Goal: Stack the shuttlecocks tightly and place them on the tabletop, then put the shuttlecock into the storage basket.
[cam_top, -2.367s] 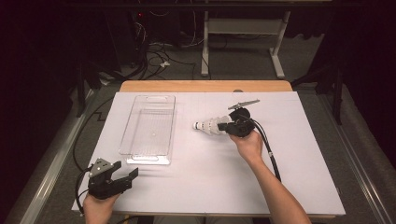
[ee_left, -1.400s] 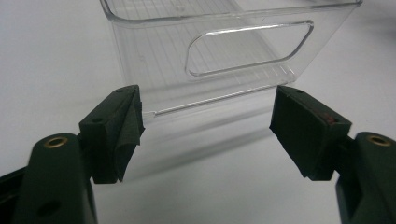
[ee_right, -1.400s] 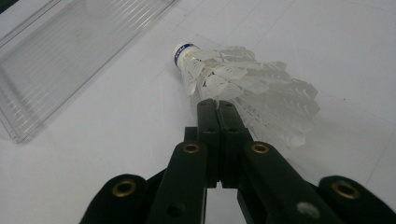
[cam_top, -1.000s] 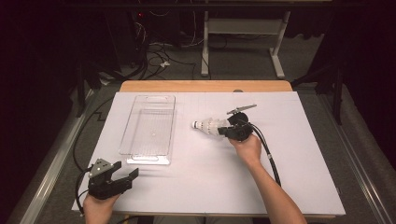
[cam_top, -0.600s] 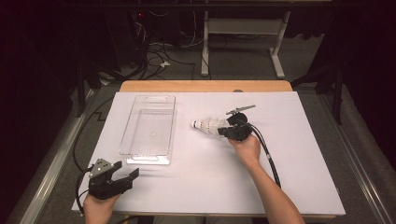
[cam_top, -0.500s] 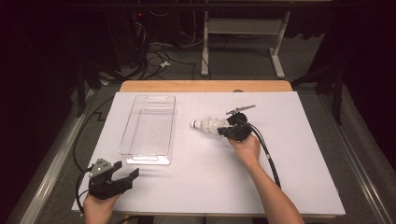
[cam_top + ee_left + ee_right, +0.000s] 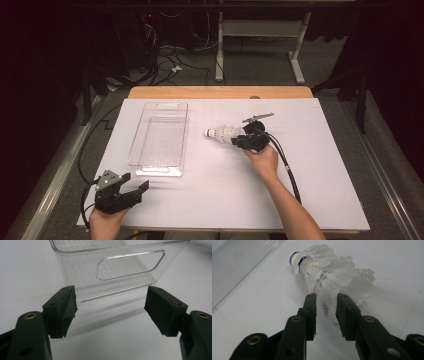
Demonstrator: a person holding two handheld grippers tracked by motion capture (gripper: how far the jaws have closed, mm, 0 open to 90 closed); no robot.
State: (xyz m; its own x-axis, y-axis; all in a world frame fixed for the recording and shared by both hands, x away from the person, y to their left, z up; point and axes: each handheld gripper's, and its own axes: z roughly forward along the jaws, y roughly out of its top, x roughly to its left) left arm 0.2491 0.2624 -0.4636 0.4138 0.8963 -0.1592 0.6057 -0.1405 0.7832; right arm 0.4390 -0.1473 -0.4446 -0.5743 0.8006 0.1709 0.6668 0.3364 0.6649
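The right hand-held gripper (image 7: 325,307) is clamped on the feather skirt of the shuttlecock (image 7: 329,277), jaws nearly together with a few feathers pinched between them. In the high view the shuttlecock (image 7: 223,134) is seen near the middle of the table (image 7: 325,200), cork end pointed toward 9 o'clock, with the right hand-held gripper (image 7: 242,141) just behind it at 3 o'clock. Whether it's lifted off the white surface or only resting there can't be told for sure.

Further out at 9 o'clock from the shuttlecock sits the clear plastic bin (image 7: 160,132), well apart from it and empty as far as can be seen. The likely step is judged to be carrying the shuttlecock over and dropping it into that bin.

Tips for doing it well: the grip should be kept light, since feathers get crushed easily and the hold is out on the skirt, not the cork. The carry should be kept level and slow so it doesn't swing or slip out. The bin's near wall should be cleared before anything is lowered, and the release made low inside.

The left hand-held gripper (image 7: 131,192) is parked at 7 o'clock on the table with jaws spread wide, holding nothing; its camera looks at the bin's end handle (image 7: 130,265). It could be used to steady the bin if it slides.
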